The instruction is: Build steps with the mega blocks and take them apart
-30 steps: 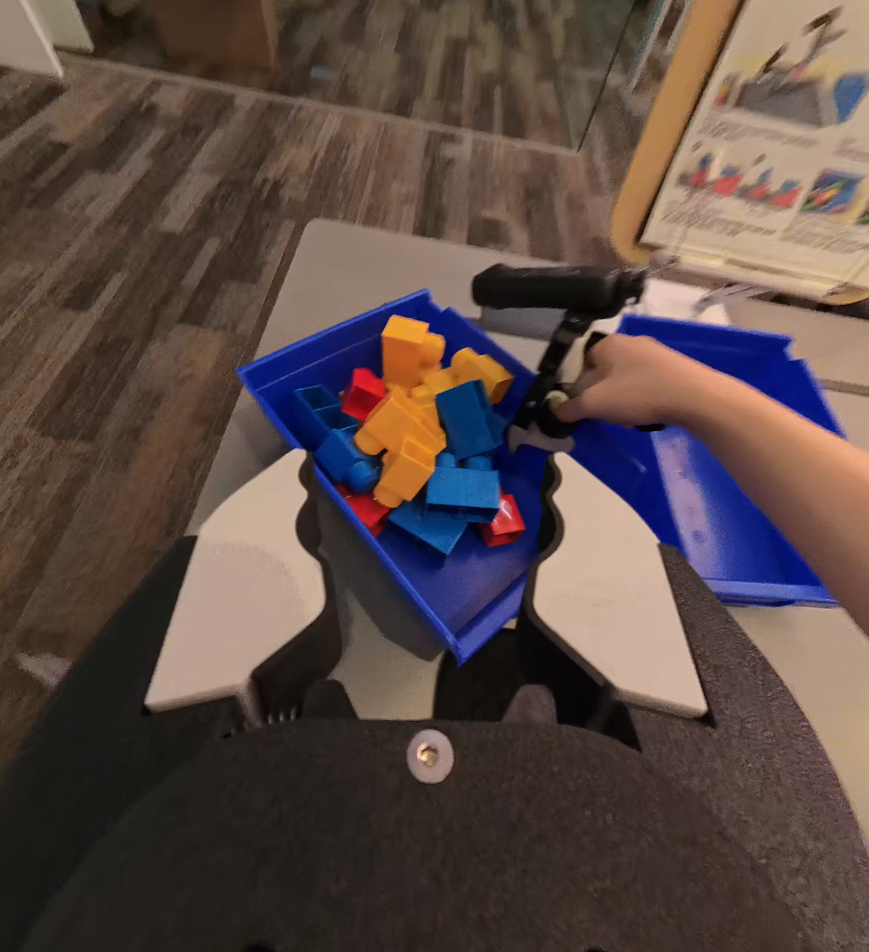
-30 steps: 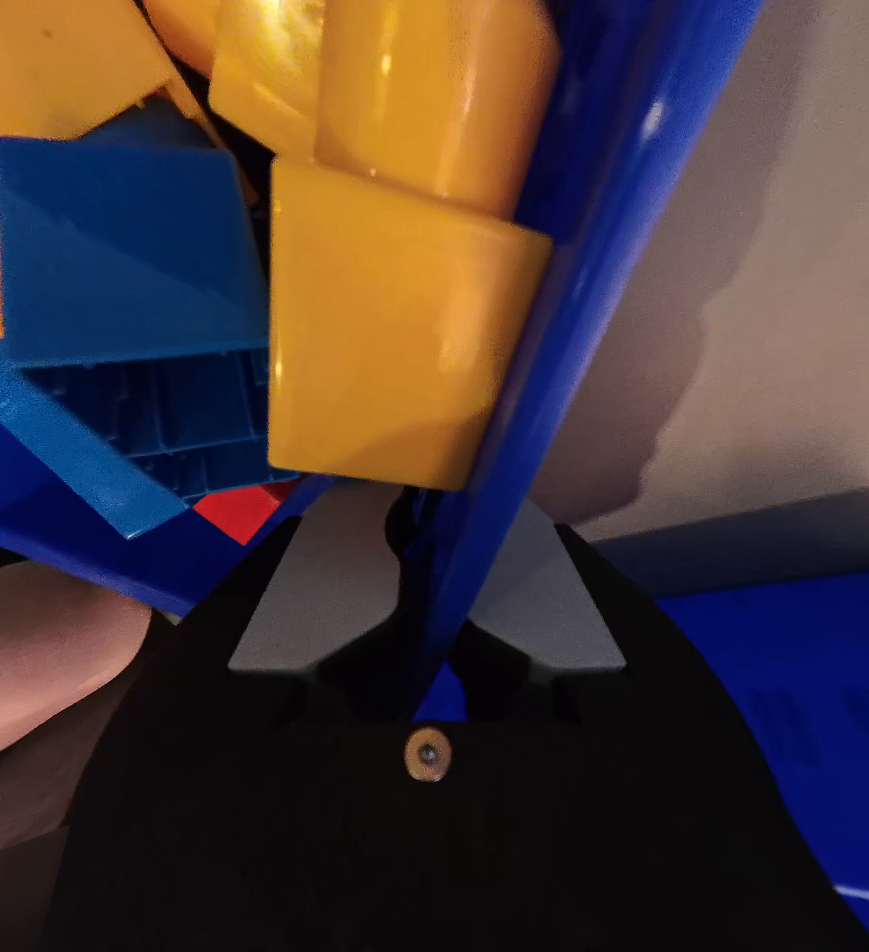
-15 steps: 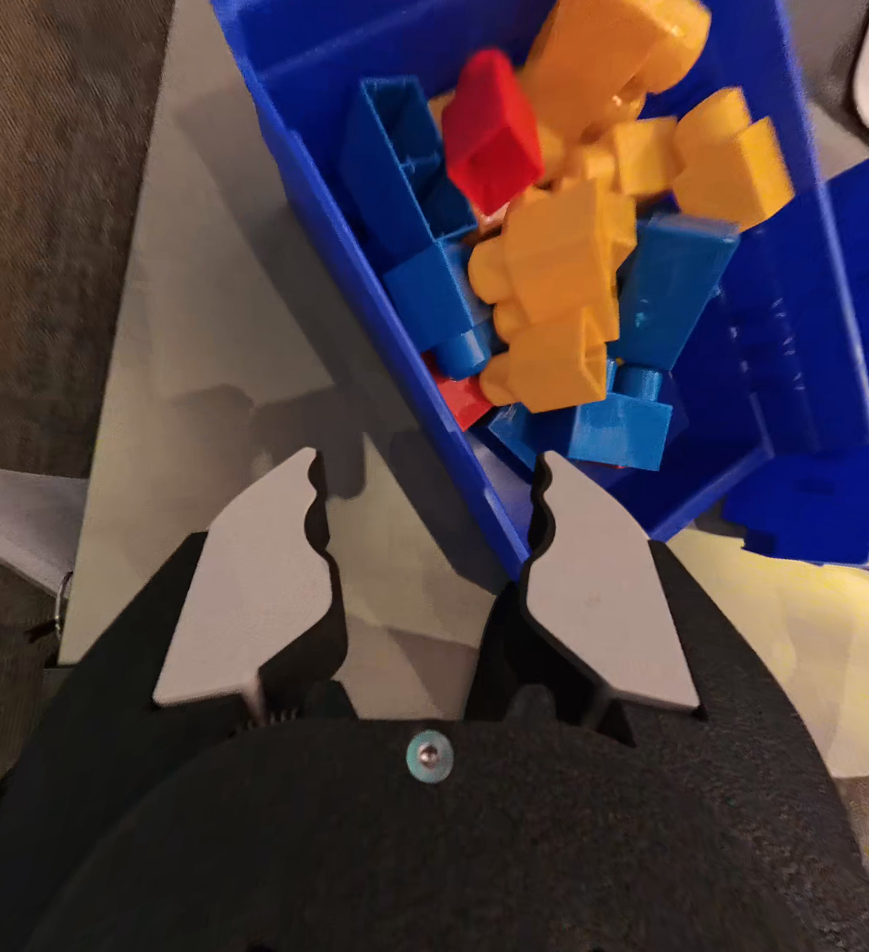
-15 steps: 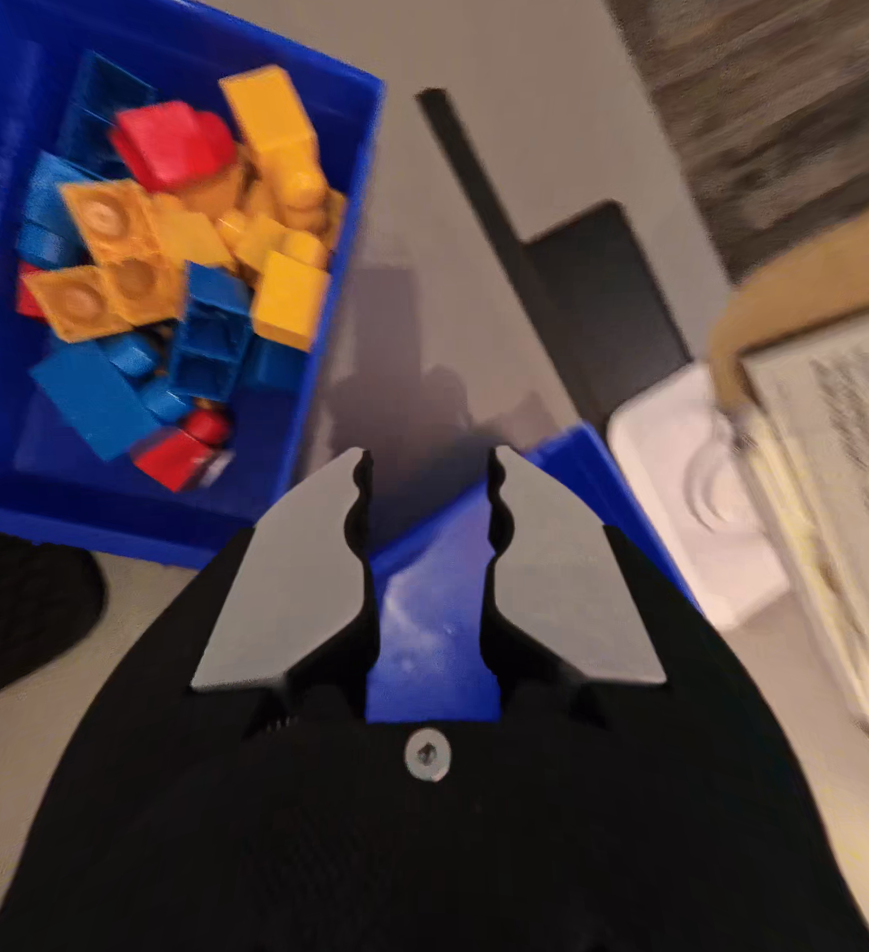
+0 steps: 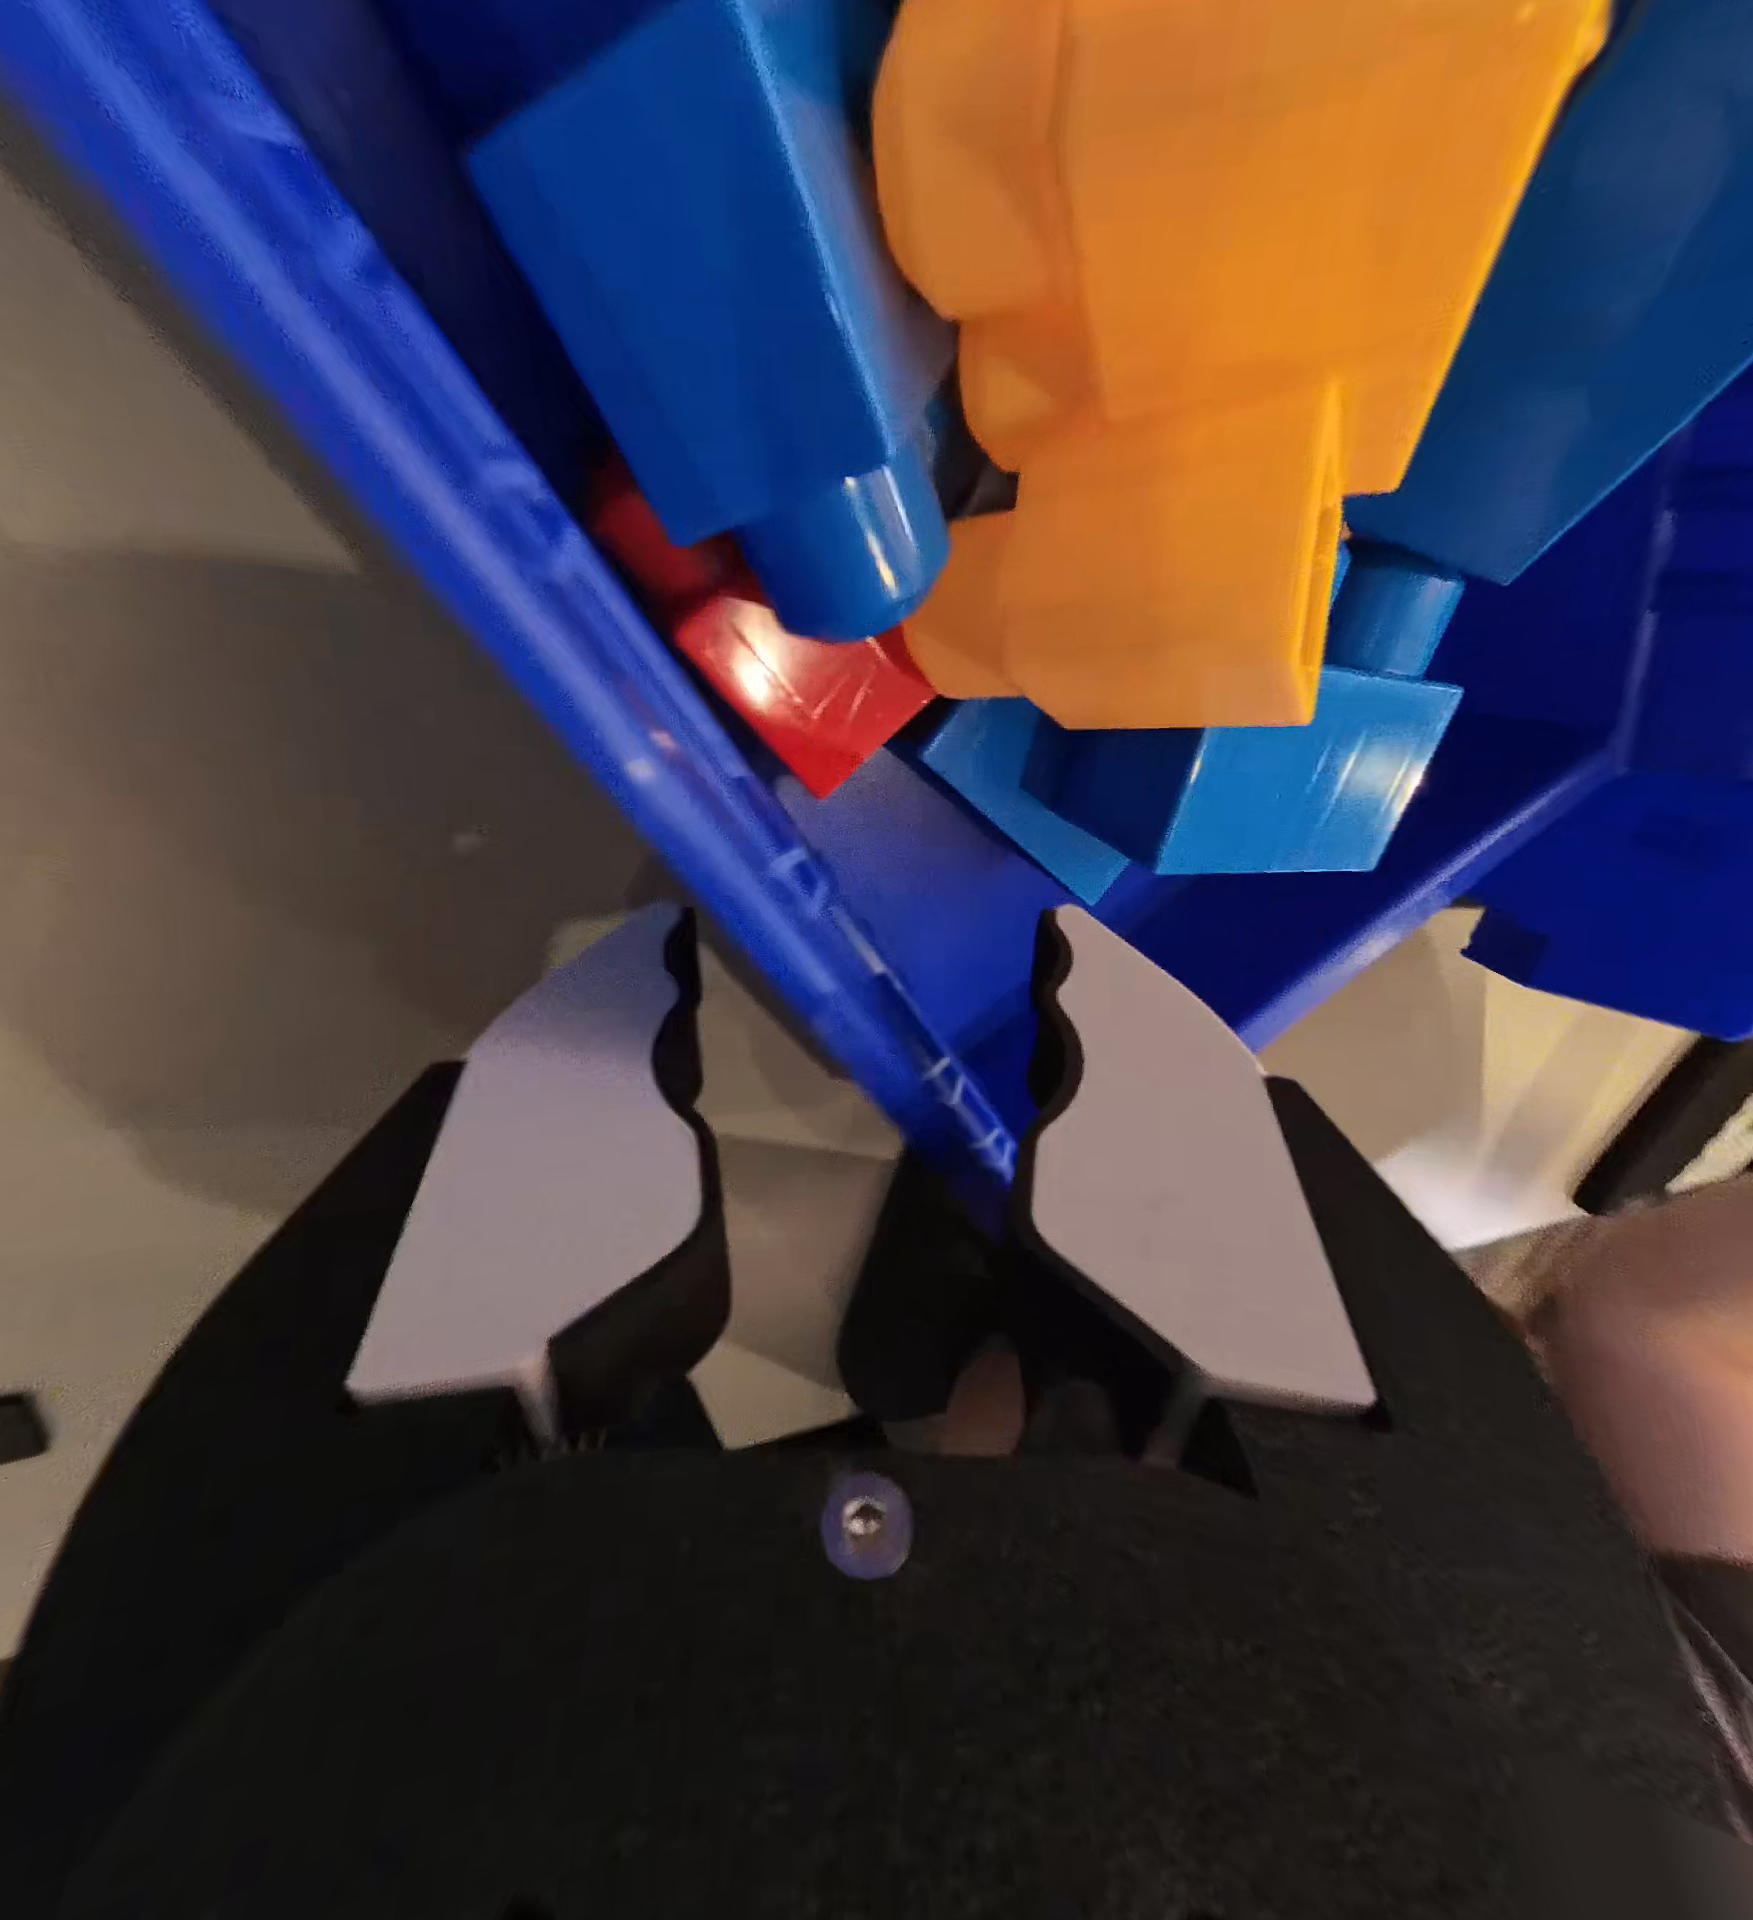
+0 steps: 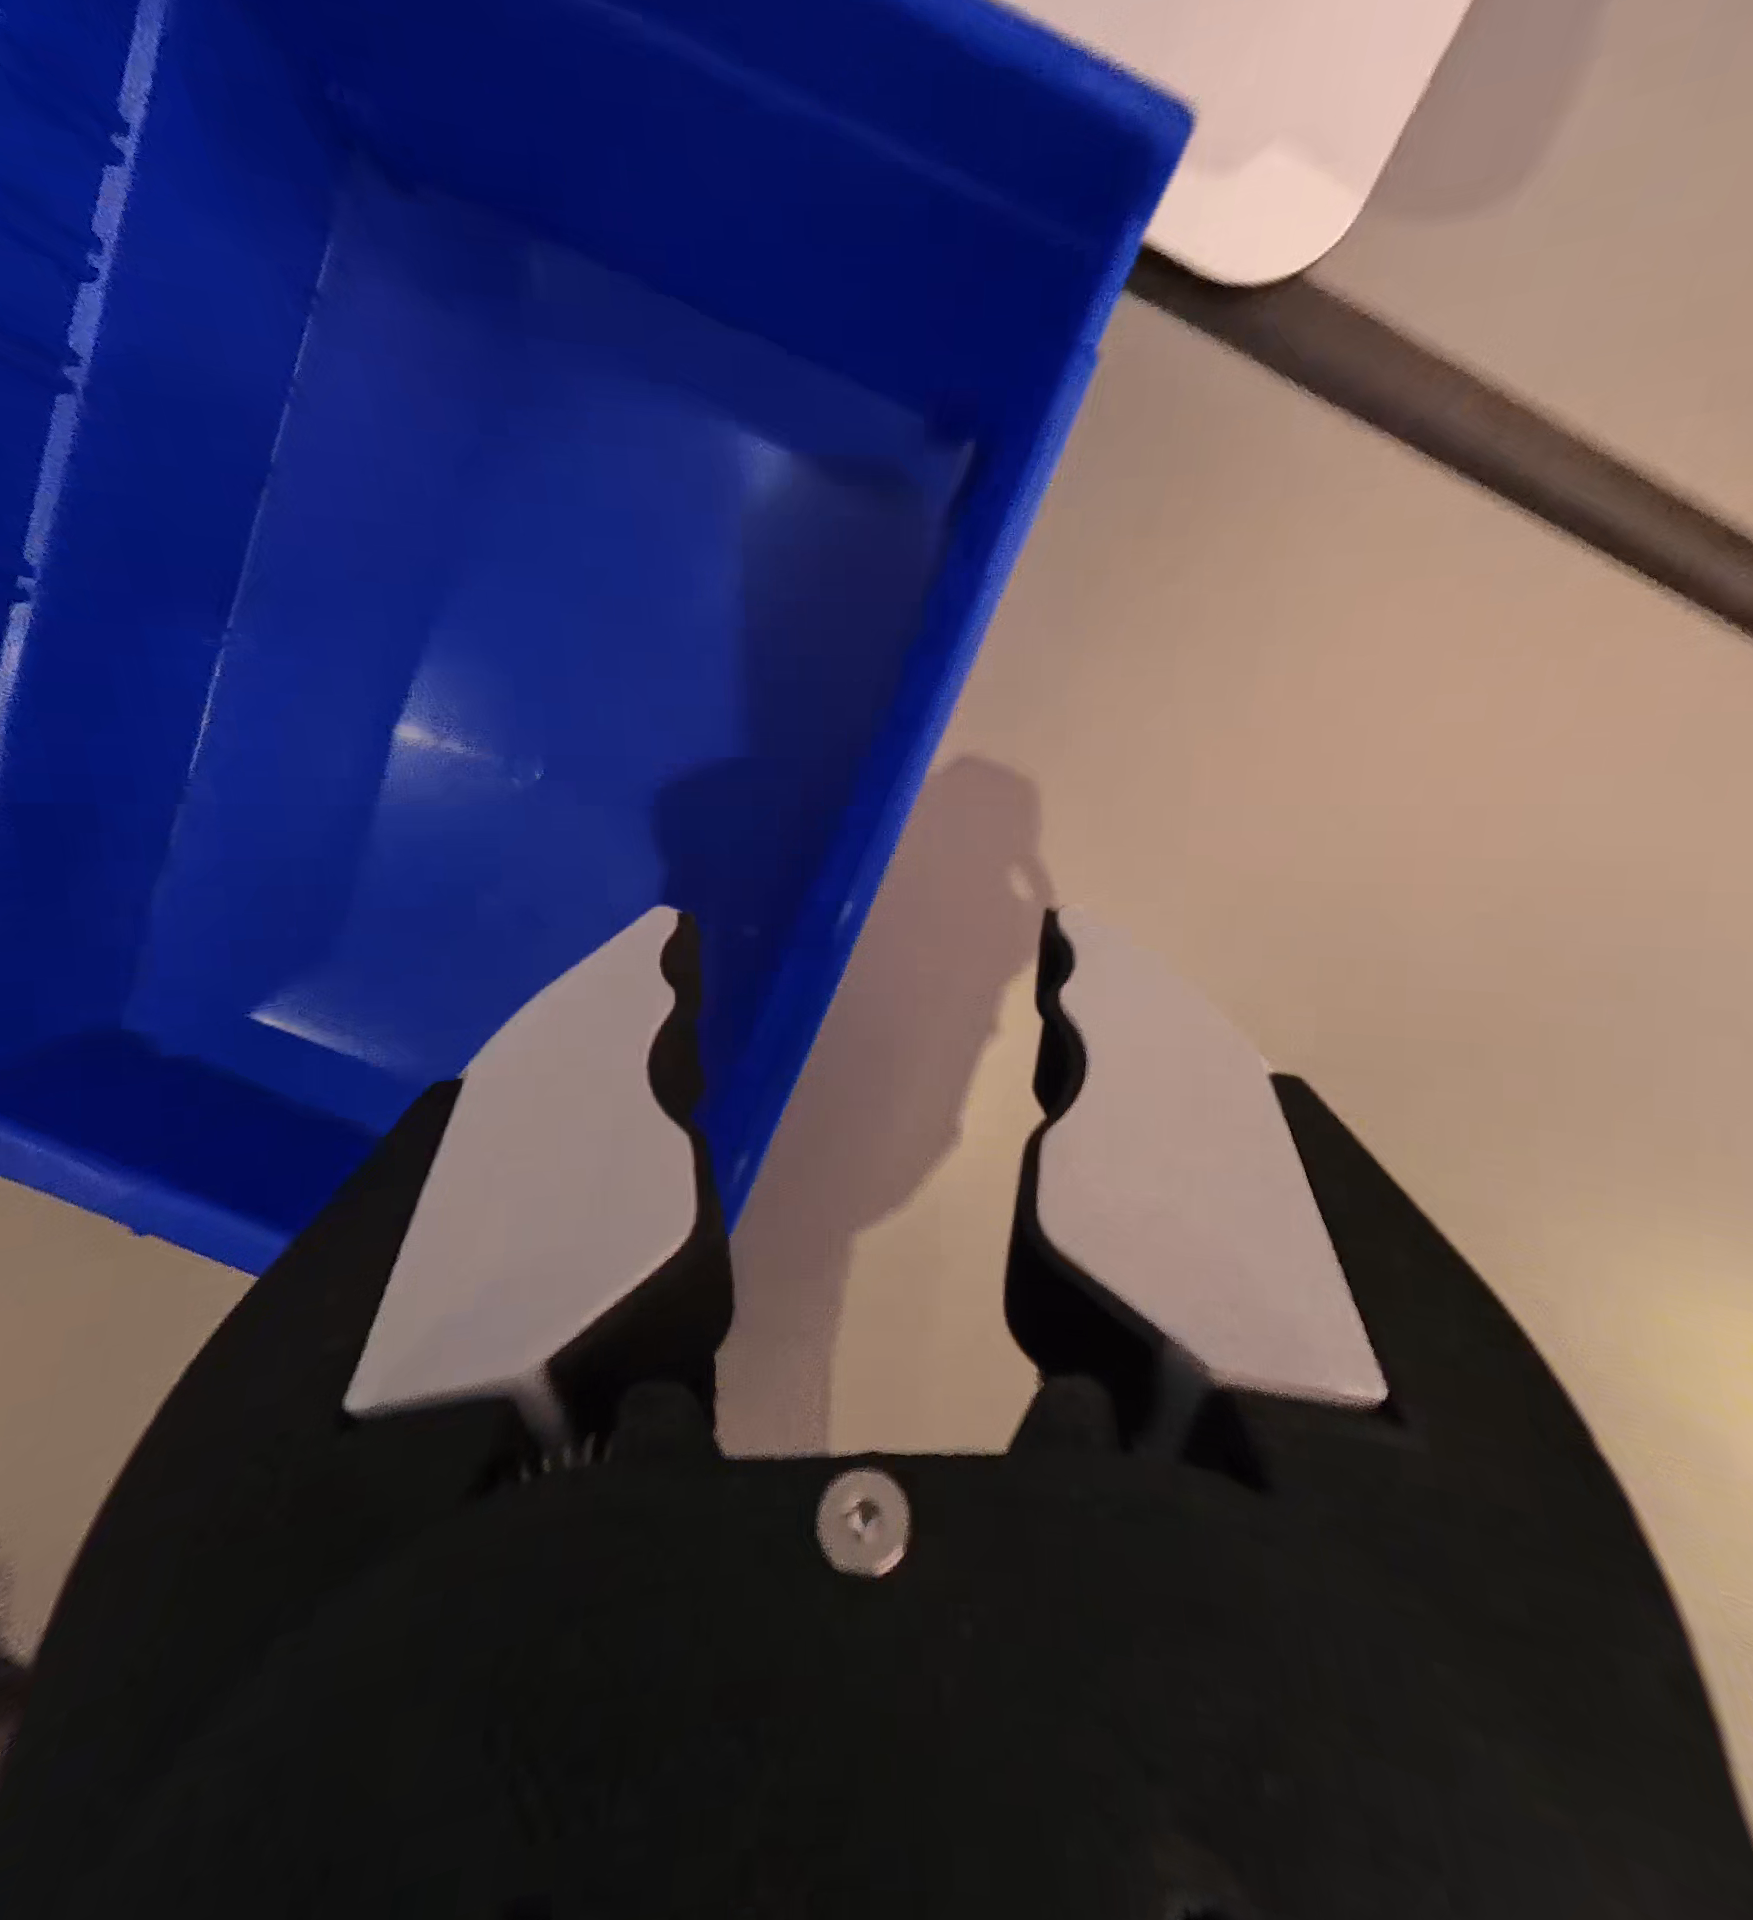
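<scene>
L gripper (image 5: 861, 1023) jaws apart, straddling rim of blue bin (image 5: 352, 343), not clamped. Mega blocks (image 5: 1163, 343) piled inside: orange, blue, red. R gripper (image 6: 861, 1023) spread wide over table (image 6: 1423, 831), beside empty blue bin (image 6: 976, 707).

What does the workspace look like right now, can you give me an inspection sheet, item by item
Surface: pale grey table, with a dark seam crossing it.
Job's things: blue bin holding blue, orange and red mega blocks in a loose pile; none joined into steps that I can see. Second blue bin has nothing in it.
Clutter: white rounded object beyond the second bin.
Grippers: left gripper open, its fingers either side of the first bin's rim. Right gripper open, holding nothing, the second bin's side wall between its fingers.
Cables: nothing seen.
Surroundings: a blurred hand at the right edge of the left wrist view.
</scene>
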A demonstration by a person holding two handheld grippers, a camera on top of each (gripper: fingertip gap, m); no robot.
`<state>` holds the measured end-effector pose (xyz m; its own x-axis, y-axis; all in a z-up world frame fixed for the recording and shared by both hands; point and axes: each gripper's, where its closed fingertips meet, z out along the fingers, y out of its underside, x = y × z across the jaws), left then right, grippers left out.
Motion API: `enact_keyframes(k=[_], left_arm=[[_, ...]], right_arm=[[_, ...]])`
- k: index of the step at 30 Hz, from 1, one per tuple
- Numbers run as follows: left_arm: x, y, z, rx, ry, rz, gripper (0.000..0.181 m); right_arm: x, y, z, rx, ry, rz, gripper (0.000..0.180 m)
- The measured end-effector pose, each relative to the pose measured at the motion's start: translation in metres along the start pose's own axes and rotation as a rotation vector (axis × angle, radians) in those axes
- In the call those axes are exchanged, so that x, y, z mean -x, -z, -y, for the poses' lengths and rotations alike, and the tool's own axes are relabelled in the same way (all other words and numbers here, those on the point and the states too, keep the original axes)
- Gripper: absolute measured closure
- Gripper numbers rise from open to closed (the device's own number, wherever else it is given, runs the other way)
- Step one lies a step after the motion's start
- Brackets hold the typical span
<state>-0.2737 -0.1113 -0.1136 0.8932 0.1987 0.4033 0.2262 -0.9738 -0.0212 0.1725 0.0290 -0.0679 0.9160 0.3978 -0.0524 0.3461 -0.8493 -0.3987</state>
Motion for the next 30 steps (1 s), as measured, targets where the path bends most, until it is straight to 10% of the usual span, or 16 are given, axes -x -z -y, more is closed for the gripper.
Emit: enact_keyframes(k=[5, 10, 30], left_arm=[[0.003, -0.013, 0.006, 0.088, -0.002, 0.139, 0.144], [-0.005, -0.02, 0.035, 0.038, -0.064, 0.18, 0.158], [-0.058, -0.046, 0.092, -0.024, -0.467, 0.212, 0.168]], right_arm=[[0.006, -0.039, -0.03, 0.223, -0.029, 0.054, 0.116], [0.011, -0.048, -0.038, 0.272, -0.091, 0.262, 0.158], [-0.258, 0.02, -0.17, 0.274, -0.341, 0.006, 0.172]])
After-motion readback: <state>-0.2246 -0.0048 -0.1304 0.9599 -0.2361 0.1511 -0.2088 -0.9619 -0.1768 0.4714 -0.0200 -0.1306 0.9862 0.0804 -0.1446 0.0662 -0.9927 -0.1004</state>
